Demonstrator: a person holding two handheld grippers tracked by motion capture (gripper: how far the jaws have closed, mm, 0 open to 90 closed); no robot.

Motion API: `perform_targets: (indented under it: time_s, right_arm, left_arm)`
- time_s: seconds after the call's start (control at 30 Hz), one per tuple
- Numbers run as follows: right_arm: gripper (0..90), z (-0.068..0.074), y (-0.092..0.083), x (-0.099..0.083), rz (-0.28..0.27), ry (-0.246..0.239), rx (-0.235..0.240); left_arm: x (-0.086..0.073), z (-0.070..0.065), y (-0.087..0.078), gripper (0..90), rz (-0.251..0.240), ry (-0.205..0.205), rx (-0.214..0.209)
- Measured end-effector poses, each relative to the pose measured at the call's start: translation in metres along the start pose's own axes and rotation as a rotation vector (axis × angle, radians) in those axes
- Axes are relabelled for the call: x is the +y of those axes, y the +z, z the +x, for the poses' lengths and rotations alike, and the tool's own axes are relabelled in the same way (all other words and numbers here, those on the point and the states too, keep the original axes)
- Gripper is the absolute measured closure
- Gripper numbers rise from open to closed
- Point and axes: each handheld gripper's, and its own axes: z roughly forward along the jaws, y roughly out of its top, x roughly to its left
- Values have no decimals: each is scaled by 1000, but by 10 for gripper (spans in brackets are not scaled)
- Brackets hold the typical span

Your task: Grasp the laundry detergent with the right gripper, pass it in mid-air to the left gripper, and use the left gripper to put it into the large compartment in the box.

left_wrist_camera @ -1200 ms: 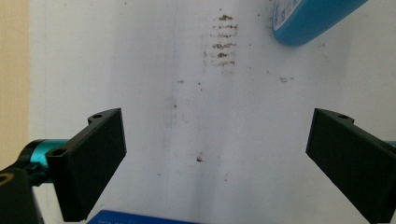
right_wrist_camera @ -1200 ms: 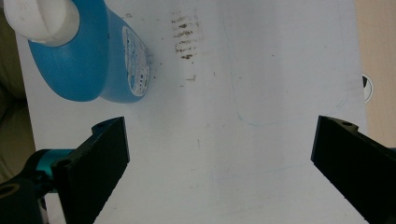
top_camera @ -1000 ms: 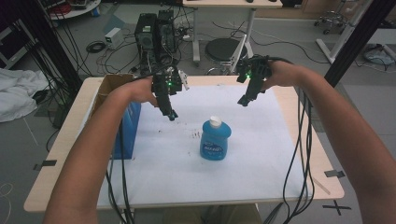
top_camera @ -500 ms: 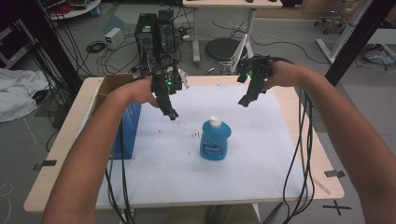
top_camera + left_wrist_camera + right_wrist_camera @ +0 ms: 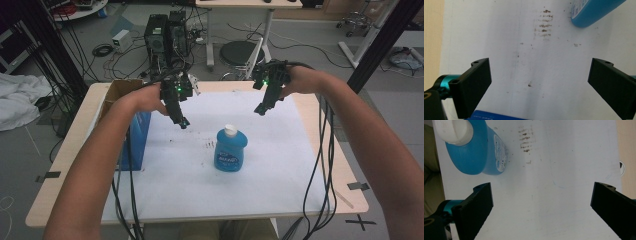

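Observation:
A blue bottle (image 5: 230,150) with a white cap stands upright near the middle of the white sheet (image 5: 200,190). My left gripper (image 5: 183,123) hovers above the sheet to the bottle's upper left, open and holding nothing. In the left gripper view its jaws stand wide apart over the stained sheet (image 5: 541,82), and the bottle (image 5: 594,11) shows at the top right. My right gripper (image 5: 261,109) hangs above the sheet behind and right of the bottle, open too. The right gripper view has the bottle (image 5: 474,150) at the top left, beyond the spread jaws.
A blue box (image 5: 134,142) stands at the sheet's left edge, in front of a cardboard box (image 5: 119,90). Dark smudges (image 5: 206,145) mark the sheet left of the bottle. Cables hang from both grippers over the table's front edge. Tape marks (image 5: 357,186) sit on the wooden table.
Both grippers have barely shifted over the last second. The bottle has stayed in place.

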Motion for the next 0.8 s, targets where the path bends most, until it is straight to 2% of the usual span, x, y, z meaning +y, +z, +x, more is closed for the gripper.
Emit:
perform_targets:
  time_s: [0.33,0.47,0.67,0.8]
  right_arm:
    - [33,3,1,-2,7,-3,20]
    - [32,12,-1,-8,-62,0,21]
    - [32,27,4,-19,-120,-9,32]
    - [32,40,13,-28,-131,-14,39]
  left_arm:
    - [-5,-2,3,49,-18,5,-9]
    - [-5,-7,6,50,-18,27,-20]
    - [-2,-12,5,49,-24,57,-25]
    - [0,-15,7,50,-28,65,-30]
